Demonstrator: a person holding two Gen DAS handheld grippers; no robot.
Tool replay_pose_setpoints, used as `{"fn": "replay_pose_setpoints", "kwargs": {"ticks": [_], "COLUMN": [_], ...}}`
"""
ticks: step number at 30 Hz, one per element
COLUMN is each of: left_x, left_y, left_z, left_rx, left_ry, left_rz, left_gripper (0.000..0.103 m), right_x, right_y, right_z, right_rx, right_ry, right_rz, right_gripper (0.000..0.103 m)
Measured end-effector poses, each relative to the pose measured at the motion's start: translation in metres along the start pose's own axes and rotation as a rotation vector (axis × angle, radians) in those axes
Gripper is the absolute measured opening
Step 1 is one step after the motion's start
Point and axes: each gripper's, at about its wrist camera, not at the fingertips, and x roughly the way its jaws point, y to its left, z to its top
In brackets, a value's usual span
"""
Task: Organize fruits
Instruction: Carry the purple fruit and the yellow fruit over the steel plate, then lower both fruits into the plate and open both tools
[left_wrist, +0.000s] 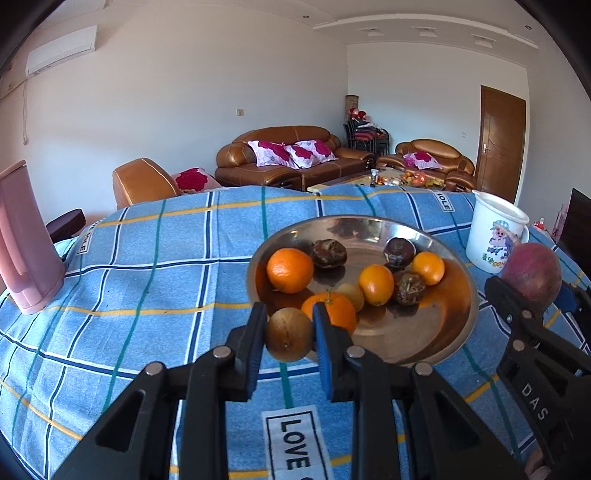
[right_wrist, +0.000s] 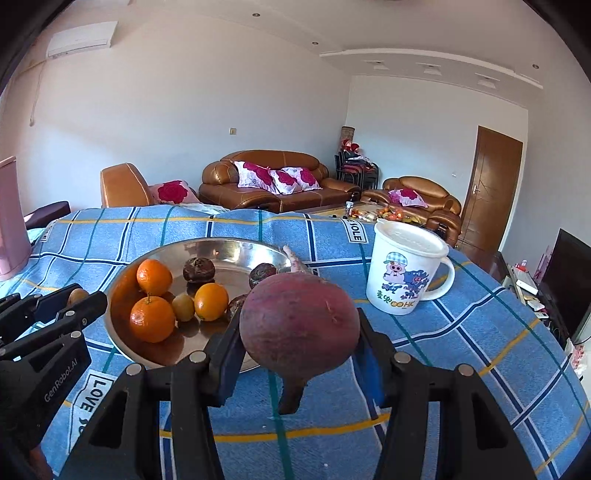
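Left gripper is clamped on a small brown fruit at the metal bowl's near rim, right gripper squeezing a big purple root just beside it.

Tablecloth has white patches reading "LOVE" at bottom centre of the left wrist view and lower left of the right wrist view, plus partial "OLE" ones near the top right edge and left edge. White mug, right of centre: "HK" legible after Chinese characters I can't read. Left gripper body reads "GenRobot.AI" at lower left of the right wrist view; right gripper body shows "DAS" at lower right of the left wrist view.
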Motion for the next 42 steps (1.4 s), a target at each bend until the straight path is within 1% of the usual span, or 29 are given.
{"fn": "replay_pose_setpoints", "kwargs": {"ticks": [5,9,14,19,23,29,33,37,42], "left_x": [0.015,0.026,0.039,0.047,0.052,0.06,0.06,0.06,0.064], "left_y": [-0.014,-0.02,-0.021,-0.022,-0.014,-0.004,-0.003,-0.003,0.0], "left_z": [0.006,0.012,0.019,0.025,0.03,0.032,0.034,0.034,0.036], "left_rx": [-0.013,-0.024,-0.055,-0.069,-0.098,-0.122,-0.122,-0.107,-0.113], "left_ry": [0.031,0.043,0.053,0.048,0.054,0.062,0.061,0.051,0.059], "left_rz": [-0.034,-0.041,-0.044,-0.05,-0.056,-0.035,-0.038,-0.027,-0.015], "left_gripper": [0.027,0.027,0.027,0.027,0.027,0.027,0.027,0.027,0.027], "right_x": [0.018,0.028,0.039,0.052,0.059,0.075,0.082,0.094,0.104], "right_y": [-0.002,-0.003,-0.002,0.003,0.009,0.021,0.026,0.024,0.026], "right_z": [0.006,0.01,0.016,0.022,0.026,0.037,0.043,0.05,0.053], "right_rx": [-0.02,-0.024,-0.022,-0.029,-0.042,-0.056,-0.05,-0.021,-0.01], "right_ry": [0.018,0.018,0.009,0.019,0.02,0.028,0.037,0.069,0.099], "right_rz": [-0.004,-0.006,-0.005,0.008,0.014,0.031,0.05,0.069,0.078], "right_gripper": [0.056,0.056,0.056,0.056,0.056,0.056,0.056,0.056,0.056]}}
